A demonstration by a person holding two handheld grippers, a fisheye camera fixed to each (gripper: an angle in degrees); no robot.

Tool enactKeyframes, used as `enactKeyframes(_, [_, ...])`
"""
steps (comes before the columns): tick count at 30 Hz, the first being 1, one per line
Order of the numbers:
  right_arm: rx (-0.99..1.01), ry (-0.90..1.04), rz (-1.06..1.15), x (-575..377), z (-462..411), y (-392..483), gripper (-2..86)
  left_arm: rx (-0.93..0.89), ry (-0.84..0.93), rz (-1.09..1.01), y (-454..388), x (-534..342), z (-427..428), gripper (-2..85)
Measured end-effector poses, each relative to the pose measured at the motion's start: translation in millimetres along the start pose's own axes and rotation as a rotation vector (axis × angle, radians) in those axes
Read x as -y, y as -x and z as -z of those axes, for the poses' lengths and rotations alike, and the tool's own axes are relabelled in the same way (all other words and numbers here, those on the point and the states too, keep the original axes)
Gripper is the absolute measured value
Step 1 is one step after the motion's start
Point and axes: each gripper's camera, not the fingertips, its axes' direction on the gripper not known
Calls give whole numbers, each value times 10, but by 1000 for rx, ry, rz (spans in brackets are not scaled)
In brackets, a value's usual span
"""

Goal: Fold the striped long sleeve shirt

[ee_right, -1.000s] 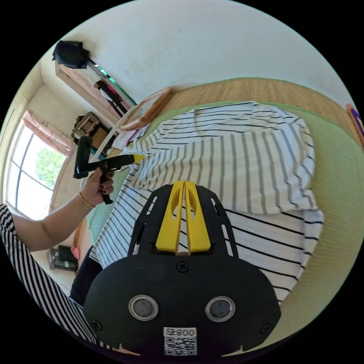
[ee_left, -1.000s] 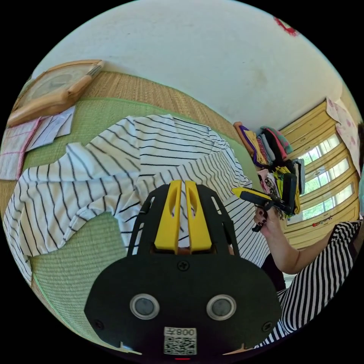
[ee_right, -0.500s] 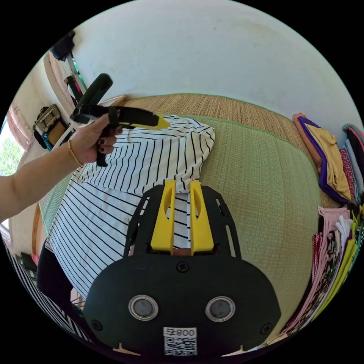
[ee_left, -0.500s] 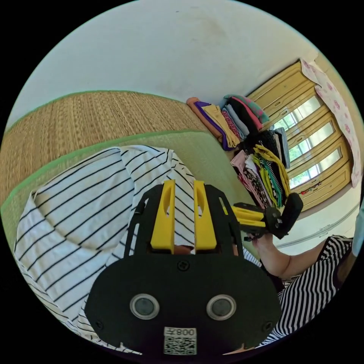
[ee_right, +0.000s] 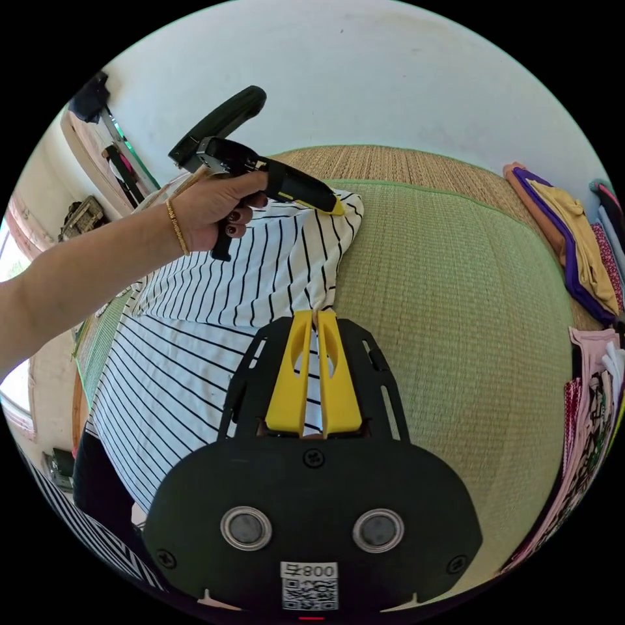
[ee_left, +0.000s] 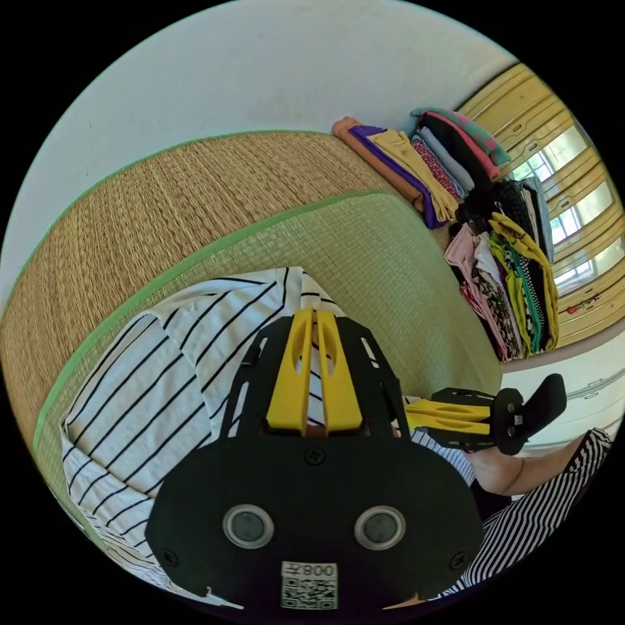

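White wall, woven mats, stacked clothes.

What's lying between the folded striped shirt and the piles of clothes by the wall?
Bare green mat, seen in the right gripper view, lies between the striped shirt and the piles of clothes.

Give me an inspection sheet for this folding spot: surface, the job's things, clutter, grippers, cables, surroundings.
Surface: green woven mat with a tan straw mat beyond it.
Job's things: striped shirt lying on the green mat, one part folded over the rest.
Clutter: piles of folded clothes along the mat's edge by the wall.
Grippers: left gripper has its jaws together on a fold of the shirt; right gripper likewise at the shirt's edge. Each is held in a hand.
Cables: nothing seen.
Surroundings: white wall, yellow-framed windows, shelves at the far side.
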Motion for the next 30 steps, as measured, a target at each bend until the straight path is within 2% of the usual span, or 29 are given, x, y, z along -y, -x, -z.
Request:
enactKeyframes(5, [110, -88, -71, -190, 60, -372, 7, -48, -96, -20, -168, 291, 543, 9])
enactKeyframes(9, [196, -130, -153, -341, 23, -767, 6, -61, -102, -33, -274, 534, 759, 7])
enactKeyframes(16, [267, -79, -260, -511, -264, -1281, 6, -43, -27, -5, -375, 883, 846, 7])
enactKeyframes(24, [311, -65, -282, -618, -478, -1648, 7, -21, -106, -8, -505, 1058, 1433, 9])
enactKeyframes(30, [329, -72, -290, -685, -569, -1846, 8, -83, -158, 6, -550, 1102, 1872, 6])
